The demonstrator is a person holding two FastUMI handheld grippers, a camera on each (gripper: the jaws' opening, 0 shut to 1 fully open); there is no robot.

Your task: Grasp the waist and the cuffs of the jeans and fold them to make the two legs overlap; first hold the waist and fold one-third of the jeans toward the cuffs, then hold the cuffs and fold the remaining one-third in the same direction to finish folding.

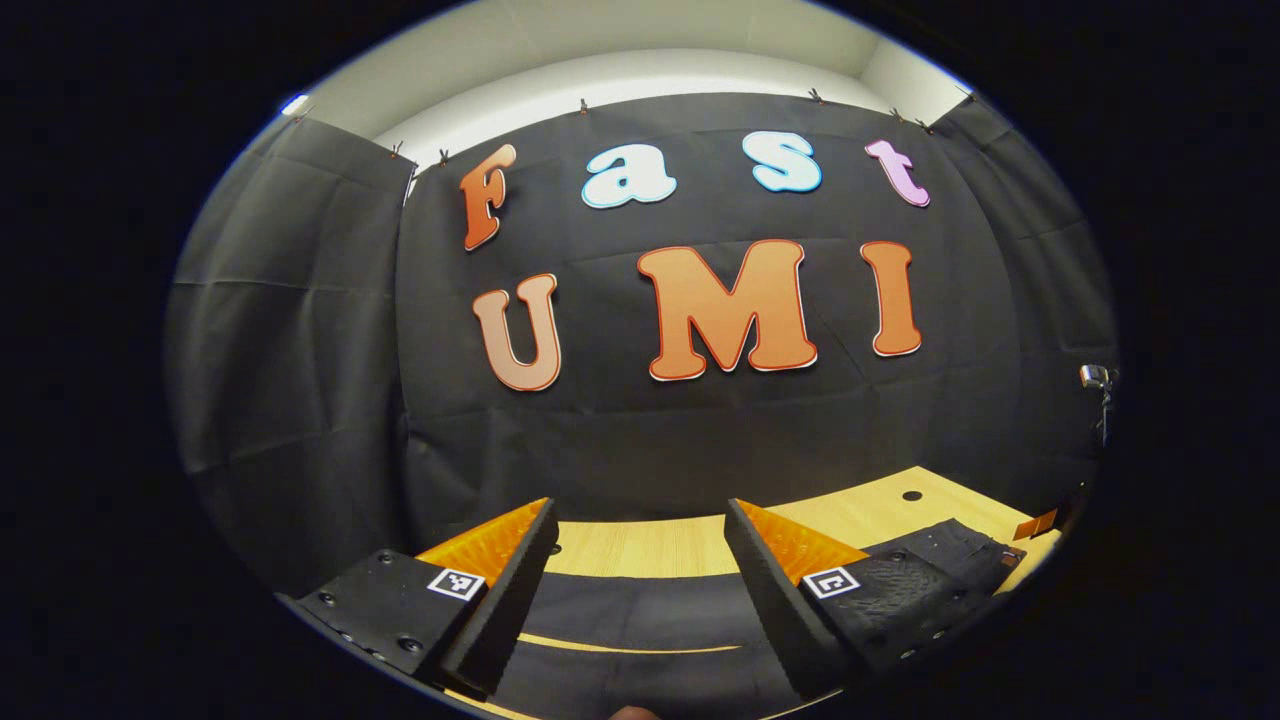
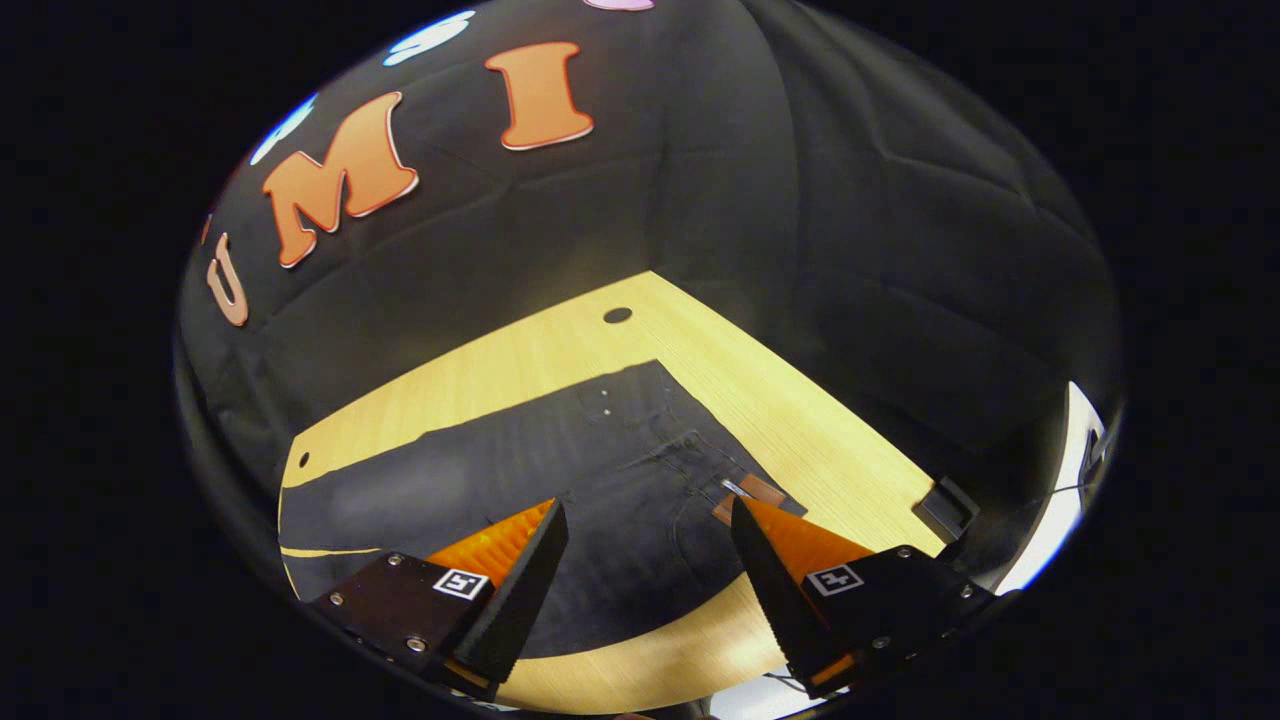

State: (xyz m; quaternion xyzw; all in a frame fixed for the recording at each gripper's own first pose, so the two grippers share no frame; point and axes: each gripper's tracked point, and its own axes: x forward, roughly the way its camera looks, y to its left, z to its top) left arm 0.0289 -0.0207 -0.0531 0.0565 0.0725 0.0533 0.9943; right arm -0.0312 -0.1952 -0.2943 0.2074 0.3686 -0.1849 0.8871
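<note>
Dark jeans (image 2: pixel 560 470) lie flat on a light wooden table (image 2: pixel 800 410), legs spread toward the left and the waist with a brown patch (image 2: pixel 755 492) at the right. My right gripper (image 2: pixel 648 530) hovers open above the seat of the jeans, near the waist, with nothing between its fingers. In the left gripper view the jeans (image 1: pixel 640 620) show as a dark band across the table (image 1: pixel 640 545) below my left gripper (image 1: pixel 640 530), which is open and holds nothing.
The table has a small round hole (image 2: pixel 617 315) near its far corner and another hole (image 2: pixel 303 460) at the left. Black cloth walls stand close behind the table. A dark clamp-like part (image 2: pixel 945 505) sits at the table's right edge.
</note>
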